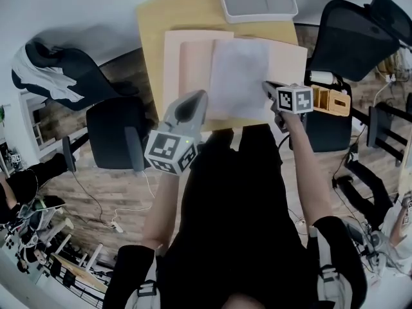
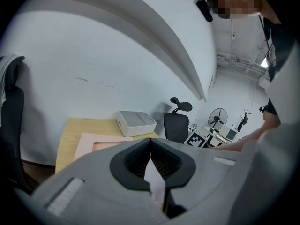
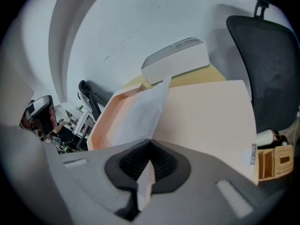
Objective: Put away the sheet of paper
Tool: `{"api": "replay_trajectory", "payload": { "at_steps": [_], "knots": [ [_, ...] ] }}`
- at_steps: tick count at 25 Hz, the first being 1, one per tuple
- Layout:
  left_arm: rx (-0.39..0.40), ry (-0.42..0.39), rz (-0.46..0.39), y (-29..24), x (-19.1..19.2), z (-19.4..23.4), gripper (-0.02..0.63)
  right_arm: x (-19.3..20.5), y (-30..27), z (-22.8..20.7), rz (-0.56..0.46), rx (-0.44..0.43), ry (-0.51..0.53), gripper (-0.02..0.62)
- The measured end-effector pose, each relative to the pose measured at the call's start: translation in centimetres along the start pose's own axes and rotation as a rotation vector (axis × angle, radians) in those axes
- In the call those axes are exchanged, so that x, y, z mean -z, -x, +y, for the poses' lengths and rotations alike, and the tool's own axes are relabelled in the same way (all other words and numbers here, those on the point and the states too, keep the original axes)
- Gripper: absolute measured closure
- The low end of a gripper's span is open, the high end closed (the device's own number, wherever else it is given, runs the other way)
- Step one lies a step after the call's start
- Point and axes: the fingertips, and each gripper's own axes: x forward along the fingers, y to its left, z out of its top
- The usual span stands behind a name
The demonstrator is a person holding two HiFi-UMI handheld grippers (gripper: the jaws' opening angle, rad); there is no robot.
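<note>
The sheet of paper (image 1: 239,76) is held over the open pink folder (image 1: 291,60) on the bench (image 1: 154,24). Right tool (image 1: 266,87): jaws closed on the sheet's near right edge. Left tool (image 1: 197,99): jaws closed on a thin pale edge, apparently the same sheet. Expect a light, limp, easily creased sheet; grip at the edges only

White wall (image 1: 64,5), wood-plank floor (image 1: 103,198), black office chairs (image 1: 357,37)

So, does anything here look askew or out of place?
Only the sheet of paper: it hangs bent over the open pink folder, pinched by the right hand-held gripper, not lying flat inside.
</note>
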Motion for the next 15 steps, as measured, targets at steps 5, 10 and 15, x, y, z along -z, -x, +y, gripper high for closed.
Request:
{"api": "replay_trajectory", "payload": {
  "at_steps": [5, 10, 15],
  "knots": [
    [-0.022, 0.006, -0.007, 0.7, 0.1, 0.6, 0.595, -0.1, -1.7, 1.1, 0.014, -0.013, -0.001, 0.594],
    [-0.045, 0.019, -0.021, 1.5, 0.1, 1.0, 0.595, -0.4, -3.2, 2.5, 0.009, -0.042, -0.024, 0.594],
    [-0.059, 0.025, -0.026, 2.1, 0.3, 1.3, 0.595, -0.4, -4.5, 4.3, -0.001, -0.054, -0.049, 0.594]
  ]
}}
